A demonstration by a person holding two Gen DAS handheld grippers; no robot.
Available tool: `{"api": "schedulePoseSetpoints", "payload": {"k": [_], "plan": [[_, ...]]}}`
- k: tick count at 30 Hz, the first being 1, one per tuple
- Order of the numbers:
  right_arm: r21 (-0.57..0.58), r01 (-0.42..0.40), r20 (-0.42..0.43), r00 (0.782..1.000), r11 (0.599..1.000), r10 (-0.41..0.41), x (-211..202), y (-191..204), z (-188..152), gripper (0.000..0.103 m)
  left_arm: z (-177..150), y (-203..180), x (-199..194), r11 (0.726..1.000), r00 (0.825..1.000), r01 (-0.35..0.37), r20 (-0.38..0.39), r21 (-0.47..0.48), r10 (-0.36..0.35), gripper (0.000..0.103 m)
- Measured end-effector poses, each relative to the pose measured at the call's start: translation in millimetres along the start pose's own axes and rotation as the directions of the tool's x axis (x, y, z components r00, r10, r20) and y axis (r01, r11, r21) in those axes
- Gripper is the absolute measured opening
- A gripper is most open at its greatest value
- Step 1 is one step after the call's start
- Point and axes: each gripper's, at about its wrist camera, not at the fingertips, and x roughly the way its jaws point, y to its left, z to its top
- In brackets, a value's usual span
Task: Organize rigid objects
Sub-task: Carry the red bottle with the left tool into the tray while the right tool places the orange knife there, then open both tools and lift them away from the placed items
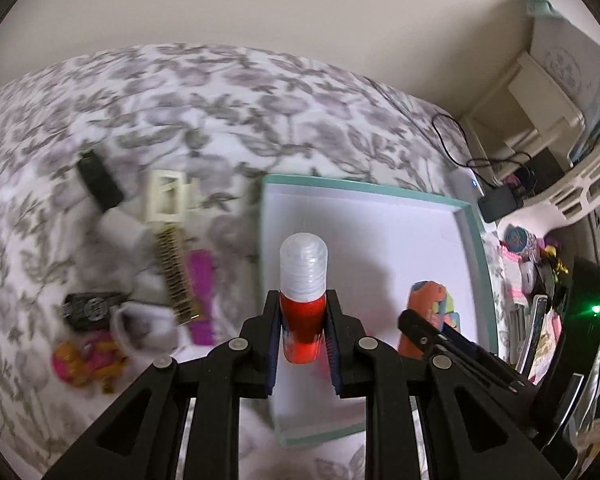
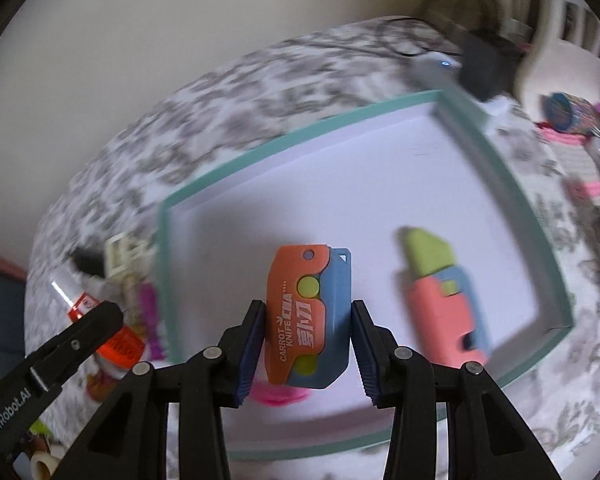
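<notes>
Grippers both hold toys over our teal-rimmed box [image 2: 300,130]: left gripper [image 1: 303,330] clamps a red glue stick [image 1: 303,312], right gripper [image 2: 306,322] pinches an orange-blue carrot knife [image 2: 308,316]. Farther right inside lies a pink carrot knife [image 2: 444,300].

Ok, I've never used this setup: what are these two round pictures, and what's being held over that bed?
Each picture comes from a camera on a hand-held gripper, looking along its fingers. In the left view, the left gripper is shut on a red tube with a clear cap. In the right view, the right gripper is shut on an orange and blue toy knife above a teal-rimmed tray, where a second toy knife lies. The tray rests on a flowered bedspread, with more small things beside it.
</notes>
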Motion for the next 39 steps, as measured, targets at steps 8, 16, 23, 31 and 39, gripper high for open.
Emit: {"api": "schedulePoseSetpoints", "payload": {"k": [8,16,23,31,39], "plan": [[0.015,0.056,0.005,0.998,0.998,-0.056,7.2,-19.9,4.8,0.045,-4.4,-18.8,34.9,0.998,0.999,0.002,-0.041,0.06,0.0,0.021],[-0.03,0.07,-0.018,0.997,0.997,-0.071,14.2,-13.6,1.4,0.045,-13.3,-17.1,48.1,0.997,0.997,-0.016,-0.077,0.072,0.021,0.022],[-0.052,0.085,-0.051,0.995,0.995,-0.087,23.7,-11.1,-4.3,0.045,-14.6,-13.3,49.7,0.997,0.997,-0.026,-0.075,0.066,0.031,0.022],[-0.054,0.085,-0.059,0.994,0.995,-0.088,25.0,-10.5,-5.9,0.046,-14.5,-5.4,50.0,0.999,0.995,-0.025,-0.099,0.029,0.028,0.052],[-0.056,0.079,-0.054,0.995,0.995,-0.082,22.1,-10.6,-4.5,0.046,-12.9,-11.9,38.7,0.998,0.997,-0.021,-0.068,0.055,0.025,0.073]]}}
